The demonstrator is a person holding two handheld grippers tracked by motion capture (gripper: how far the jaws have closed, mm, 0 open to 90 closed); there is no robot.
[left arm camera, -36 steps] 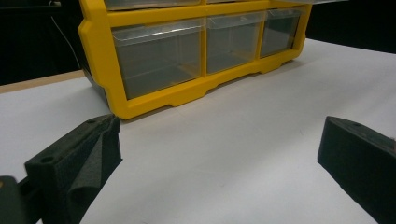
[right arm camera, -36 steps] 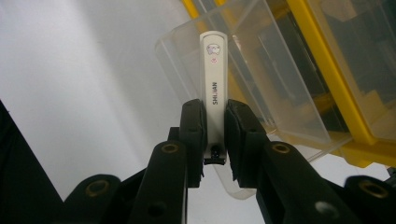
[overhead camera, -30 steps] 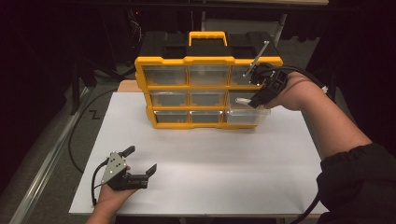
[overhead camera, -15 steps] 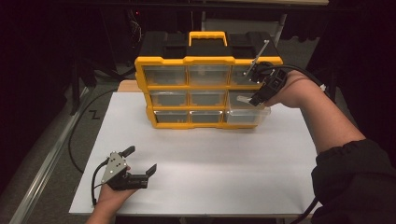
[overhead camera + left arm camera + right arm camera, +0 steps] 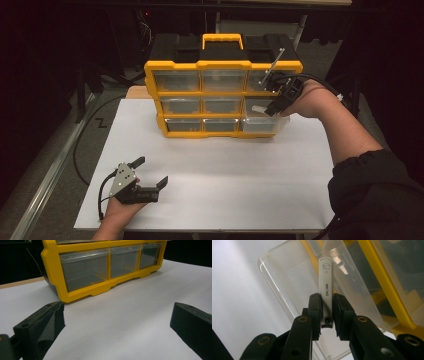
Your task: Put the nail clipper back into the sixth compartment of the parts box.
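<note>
The black two-jaw left tool [image 5: 151, 174] carries a grey three-cornered plate [image 5: 122, 176] and a trailing black cable [image 5: 101, 195], while the black right tool [image 5: 326, 310] has brass-ringed screw holes [image 5: 302, 319], foam-faced pads [image 5: 315, 305], and the person's right arm wears a black sleeve [image 5: 375, 190].

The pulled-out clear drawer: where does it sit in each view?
High view: clear drawer at the organizer's bottom right, below the right hand-held gripper.
Left gripper view: cannot tell it from the other drawers.
Right gripper view: drawer behind the white stick.
Shared landmark: yellow organizer frame.
</note>
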